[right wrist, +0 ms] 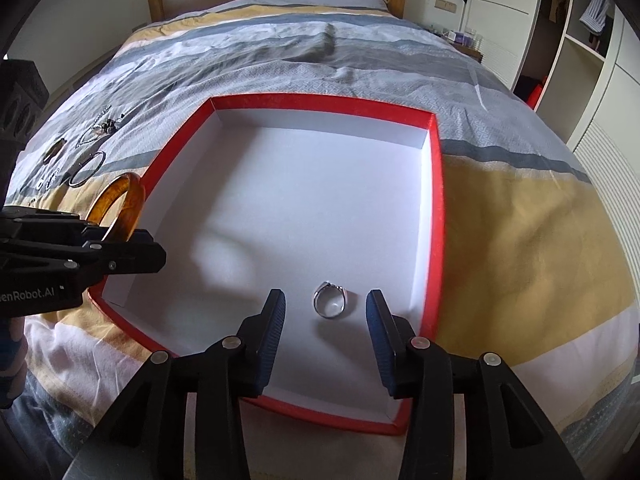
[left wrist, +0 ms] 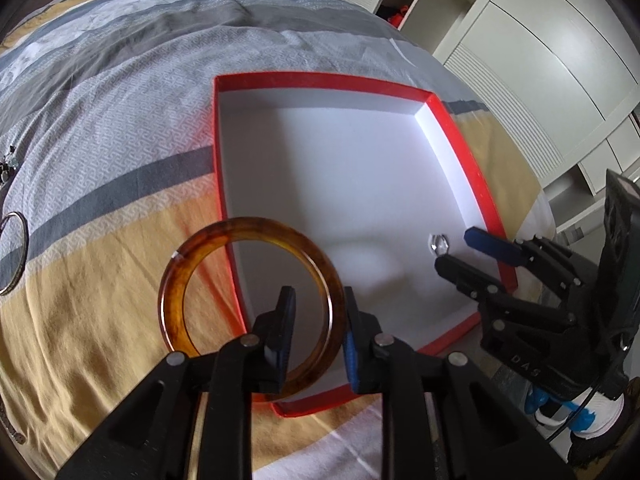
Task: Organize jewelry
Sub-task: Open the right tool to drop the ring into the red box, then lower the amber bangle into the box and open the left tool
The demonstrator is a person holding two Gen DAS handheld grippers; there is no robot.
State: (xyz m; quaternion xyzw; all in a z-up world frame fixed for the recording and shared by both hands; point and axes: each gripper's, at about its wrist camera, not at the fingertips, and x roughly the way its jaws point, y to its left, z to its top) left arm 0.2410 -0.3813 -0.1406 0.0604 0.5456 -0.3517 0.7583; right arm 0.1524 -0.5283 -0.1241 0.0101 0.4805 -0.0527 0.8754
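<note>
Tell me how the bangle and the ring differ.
The bangle is amber and much larger; the ring is silver and small. The bangle stands on edge across the box rim, between the left gripper's jaws; the ring lies free inside the box. Both are round bands.

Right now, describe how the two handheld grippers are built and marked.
Both are black plastic scissor-linkage frames with silver rivets and ribbed blue pads. The left gripper carries white lettering ending "enRobot.AI" on its body. The right gripper shows embossed letters "DAS" on its side, and a black cable trails from it.
</note>
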